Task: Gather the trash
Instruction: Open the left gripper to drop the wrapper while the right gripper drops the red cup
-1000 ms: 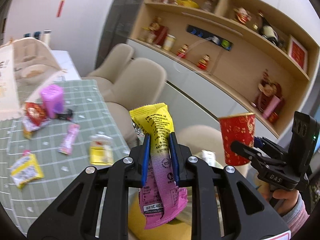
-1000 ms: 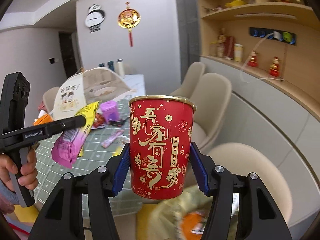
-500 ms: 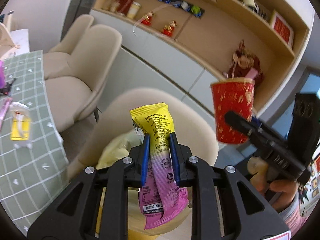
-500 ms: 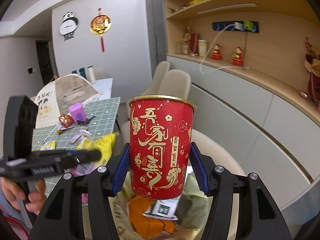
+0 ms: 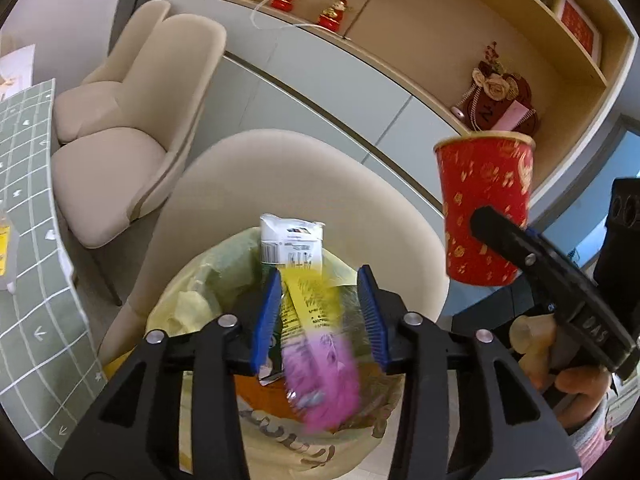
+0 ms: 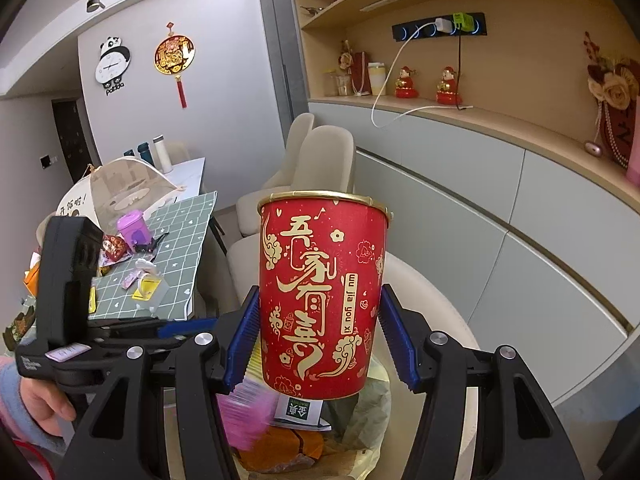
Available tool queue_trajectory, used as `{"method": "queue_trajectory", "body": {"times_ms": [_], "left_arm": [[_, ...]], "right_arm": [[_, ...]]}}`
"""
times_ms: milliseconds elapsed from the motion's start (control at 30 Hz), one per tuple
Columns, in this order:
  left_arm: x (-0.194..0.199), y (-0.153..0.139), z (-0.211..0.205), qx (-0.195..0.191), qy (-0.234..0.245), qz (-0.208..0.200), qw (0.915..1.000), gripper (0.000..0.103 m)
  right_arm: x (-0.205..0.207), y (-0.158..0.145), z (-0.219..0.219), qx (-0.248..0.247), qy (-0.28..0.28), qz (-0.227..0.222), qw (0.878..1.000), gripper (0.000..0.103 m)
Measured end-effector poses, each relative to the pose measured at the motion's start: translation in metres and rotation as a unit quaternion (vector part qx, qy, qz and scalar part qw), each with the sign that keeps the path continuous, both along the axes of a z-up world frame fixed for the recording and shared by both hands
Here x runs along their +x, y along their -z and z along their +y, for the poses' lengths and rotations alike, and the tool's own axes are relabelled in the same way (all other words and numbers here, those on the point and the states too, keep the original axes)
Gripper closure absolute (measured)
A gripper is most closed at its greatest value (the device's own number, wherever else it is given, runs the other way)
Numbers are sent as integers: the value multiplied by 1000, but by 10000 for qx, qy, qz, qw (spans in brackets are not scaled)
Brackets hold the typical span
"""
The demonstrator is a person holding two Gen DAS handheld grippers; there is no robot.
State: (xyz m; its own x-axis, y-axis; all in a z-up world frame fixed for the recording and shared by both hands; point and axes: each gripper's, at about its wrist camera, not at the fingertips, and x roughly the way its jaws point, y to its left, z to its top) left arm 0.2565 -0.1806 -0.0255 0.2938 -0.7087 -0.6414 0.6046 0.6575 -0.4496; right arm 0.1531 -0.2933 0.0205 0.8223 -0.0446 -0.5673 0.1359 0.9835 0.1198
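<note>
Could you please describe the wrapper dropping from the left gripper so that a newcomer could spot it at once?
Find the yellow-lined trash bag in front of the beige chair. Above its mouth, the left gripper is opening, its blue pads clear of the wrapper. The wrapper is the only yellow-topped, magenta-bottomed packet, blurred as it falls.

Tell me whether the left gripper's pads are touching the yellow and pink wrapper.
Apart. In the left wrist view the left gripper is opening, and the motion-blurred yellow and pink wrapper sits between the pads with a gap on each side.
</note>
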Motion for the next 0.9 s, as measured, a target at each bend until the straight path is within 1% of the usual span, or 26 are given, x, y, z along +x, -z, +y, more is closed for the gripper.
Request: {"method": "queue_trajectory", "body": {"times_ms": [67,200,367,467,600,700,800,900], "left_arm": [[-1,-6,10,36,-128,-54,9999,64],[-5,-16,38,291,-464,-253,9982,64],[-8,-19,77,460,-829,-283,9951,64],[-11,-19,100,531,-1055,-295,9926,64],[-17,-18,119,588,-1200,-308,9906,64],[-19,-12,131,615,-1285,-212,9896,64],[-21,-8,136,669,-1321,-162,9888,64],[-23,-6,140,684,-1315,-131,9889,64]], "right_arm": [[2,8,4,54,-56,71,9999,48],[8,24,15,76,-207,246,9995,48],[13,45,35,10,-391,462,9982,48],[14,53,38,27,-430,555,9975,48],[13,60,43,6,-440,629,9970,48],[13,61,45,10,-446,641,9969,48],[14,64,46,89,-435,655,9969,46],[14,65,49,41,-371,663,9971,45]]}}
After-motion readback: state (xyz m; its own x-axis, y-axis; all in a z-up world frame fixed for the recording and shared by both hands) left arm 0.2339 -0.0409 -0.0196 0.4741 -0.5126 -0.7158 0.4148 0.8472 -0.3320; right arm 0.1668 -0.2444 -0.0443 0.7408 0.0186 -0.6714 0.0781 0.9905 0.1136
